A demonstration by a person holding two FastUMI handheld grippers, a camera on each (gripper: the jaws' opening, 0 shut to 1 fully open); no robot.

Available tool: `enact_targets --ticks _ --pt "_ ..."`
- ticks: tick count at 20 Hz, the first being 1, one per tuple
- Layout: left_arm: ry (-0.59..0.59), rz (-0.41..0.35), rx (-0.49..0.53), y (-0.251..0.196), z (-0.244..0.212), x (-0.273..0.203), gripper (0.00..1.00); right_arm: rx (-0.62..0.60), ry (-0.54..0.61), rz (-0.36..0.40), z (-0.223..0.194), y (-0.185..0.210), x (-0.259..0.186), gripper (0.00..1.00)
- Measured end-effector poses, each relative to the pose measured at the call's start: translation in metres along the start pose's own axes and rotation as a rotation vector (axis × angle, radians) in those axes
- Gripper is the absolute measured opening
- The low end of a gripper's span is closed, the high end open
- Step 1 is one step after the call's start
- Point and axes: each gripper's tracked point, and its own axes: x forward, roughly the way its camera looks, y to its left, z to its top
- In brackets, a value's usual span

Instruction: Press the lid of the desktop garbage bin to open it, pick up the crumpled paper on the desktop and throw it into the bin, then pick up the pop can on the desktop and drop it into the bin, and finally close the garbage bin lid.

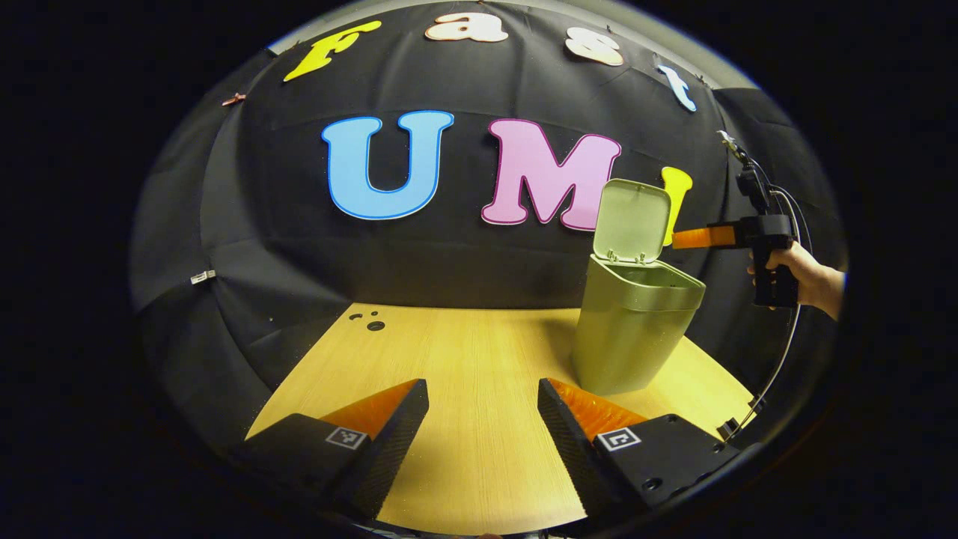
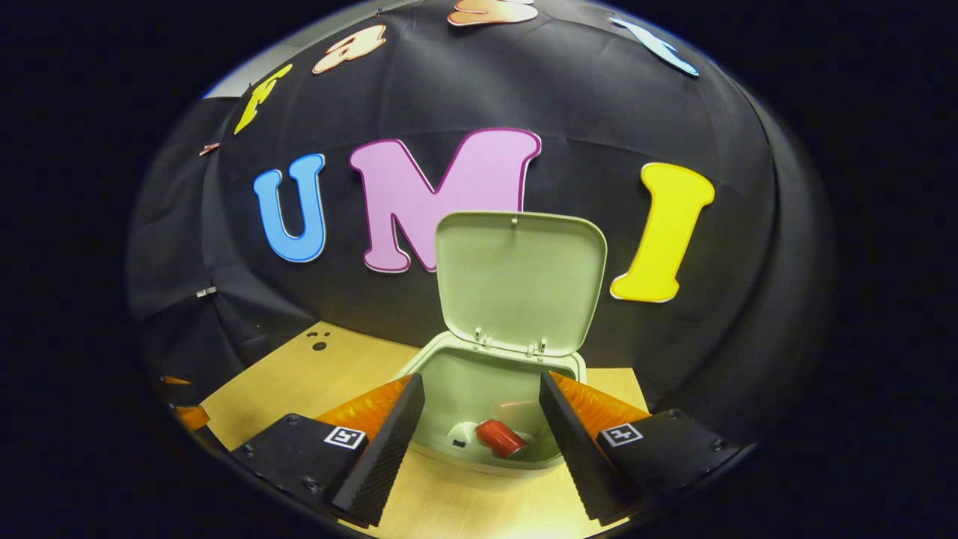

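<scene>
The green desktop bin [image 1: 636, 329] stands on the right side of the wooden table [image 1: 464, 352], its lid [image 1: 632, 221] tipped up and back. In the right gripper view I look down into the open bin [image 2: 479, 382]: a red pop can [image 2: 500, 438] lies at the bottom beside white crumpled paper [image 2: 465, 432]. My right gripper [image 2: 481, 404] hovers open just above the bin's front rim, holding nothing. It also appears as the far gripper [image 1: 700, 238] to the right of the lid. My left gripper [image 1: 483, 404] is open over bare table, left of and nearer than the bin.
A hand [image 1: 804, 277] holds the far gripper, and a cable hangs from it down to the table's right edge. Small dark holes [image 1: 370, 322] mark the table's far left corner. The lid [image 2: 520, 281] stands upright behind the bin opening.
</scene>
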Motion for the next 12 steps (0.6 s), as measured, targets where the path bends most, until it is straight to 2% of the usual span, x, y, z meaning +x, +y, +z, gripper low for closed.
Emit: enact_targets --ticks 6,12 --pt "0.0 -0.042 0.012 0.011 -0.008 -0.021 0.96 -0.013 -0.111 -0.033 0.058 0.013 -0.013 0.97" --pt "-0.011 -0.011 -0.03 0.028 -0.007 -0.028 0.96 -0.04 -0.182 -0.082 0.108 -0.001 -0.012 0.98"
